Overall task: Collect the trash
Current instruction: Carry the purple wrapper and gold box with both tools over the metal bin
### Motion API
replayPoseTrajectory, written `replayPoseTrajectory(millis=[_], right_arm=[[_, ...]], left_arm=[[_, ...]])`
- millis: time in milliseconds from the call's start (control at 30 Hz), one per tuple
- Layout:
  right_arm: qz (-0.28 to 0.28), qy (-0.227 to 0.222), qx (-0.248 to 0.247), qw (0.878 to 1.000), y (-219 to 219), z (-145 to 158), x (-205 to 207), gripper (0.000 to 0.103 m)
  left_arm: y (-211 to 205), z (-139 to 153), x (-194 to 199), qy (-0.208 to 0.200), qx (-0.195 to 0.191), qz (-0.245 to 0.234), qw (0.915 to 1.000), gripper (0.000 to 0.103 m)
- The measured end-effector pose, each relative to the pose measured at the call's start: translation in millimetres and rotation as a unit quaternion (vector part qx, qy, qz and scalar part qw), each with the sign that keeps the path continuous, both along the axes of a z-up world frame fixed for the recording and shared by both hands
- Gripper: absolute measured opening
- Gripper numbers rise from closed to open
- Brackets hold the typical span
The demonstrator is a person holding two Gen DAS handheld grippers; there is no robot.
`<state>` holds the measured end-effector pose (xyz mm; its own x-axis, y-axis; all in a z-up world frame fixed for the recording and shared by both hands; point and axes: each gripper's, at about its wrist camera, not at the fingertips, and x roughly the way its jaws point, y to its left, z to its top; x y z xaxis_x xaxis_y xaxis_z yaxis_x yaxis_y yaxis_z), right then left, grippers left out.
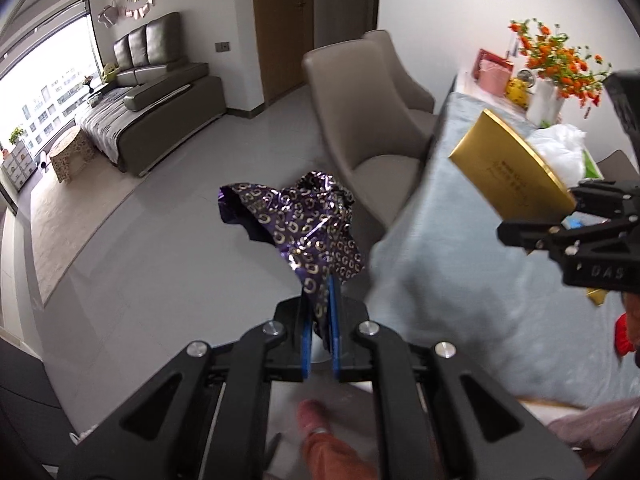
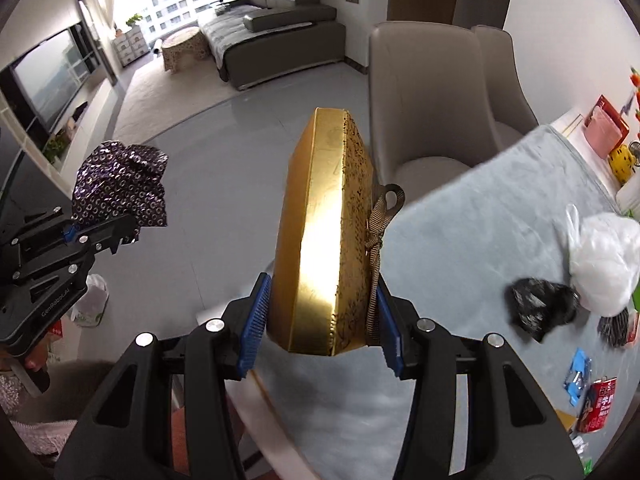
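Note:
My left gripper (image 1: 320,300) is shut on a crumpled purple foil wrapper (image 1: 304,224) with gold rings, held in the air over the grey floor beside the table. It also shows in the right wrist view (image 2: 120,184), with the left gripper (image 2: 100,236) below it. My right gripper (image 2: 320,312) is shut on a gold box (image 2: 328,240) with a brown ribbon, held upright over the table's edge. In the left wrist view the gold box (image 1: 508,168) and the right gripper (image 1: 560,228) are at the right.
The table has a light blue cloth (image 2: 480,208). On it lie a white plastic bag (image 2: 604,264), a black crumpled bag (image 2: 540,312), a blue wrapper (image 2: 578,376) and a red carton (image 2: 598,404). Two beige chairs (image 1: 360,108) stand by the table. A vase of orange flowers (image 1: 556,72) is at the far end.

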<state>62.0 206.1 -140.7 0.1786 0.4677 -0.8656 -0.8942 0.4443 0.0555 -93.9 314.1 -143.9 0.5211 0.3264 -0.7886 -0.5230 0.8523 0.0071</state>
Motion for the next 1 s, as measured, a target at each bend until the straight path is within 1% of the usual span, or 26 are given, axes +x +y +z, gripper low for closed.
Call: replayPoseTrajectory(millis=[67,167,267,400,567,667,733,867,1000], right_arm=[[-0.007,0.008,0.006,1.0,28.1,4.3,-12.9,0.047],[-0.011,0.006,0.005,1.0,58.9,5.9,-31.4,0.047],[-0.012,0.01,-0.001,1.0,87.9,0.7,-44.2,0.047],[-0.01,0.012,-0.011,1.0,112.4,-2.8,-58.8,0.047],[0.0,0.011,-0.018,1.0,141.0,-5.0,-67.4,0.047],[0.007,0.008,-0.019,1.0,153.2,0.6,-78.6,0.047],[0.017,0.006,-0.023,1.0,162.8,-0.7,-83.1,0.047],[0.034,0.009,-0.033,0.999,179.2,-8.1,-87.1,0.047],[0.059,0.016,-0.047,0.997,201.9,-21.9,-89.8,0.047]], left_arm=[[24.2,0.2,-10.0,-0.003,-0.001,-0.005,1.0,0.008],[64.4,-3.6,-25.8,-0.001,-0.003,-0.013,0.9999,0.008],[86.8,-8.1,-35.9,0.004,-0.002,-0.018,0.9998,0.008],[116.6,-14.2,-47.7,0.001,-0.011,-0.013,0.9999,0.008],[138.5,-18.1,-57.0,-0.006,-0.014,-0.008,0.9999,0.008],[147.4,-20.6,-61.0,-0.008,-0.017,-0.003,0.9998,0.008],[158.3,-24.5,-65.8,-0.009,-0.021,-0.001,0.9997,0.008],[167.7,-31.1,-67.4,-0.009,-0.028,0.01,0.9995,0.008],[180.5,-40.7,-70.6,-0.003,-0.031,0.031,0.999,0.008]])
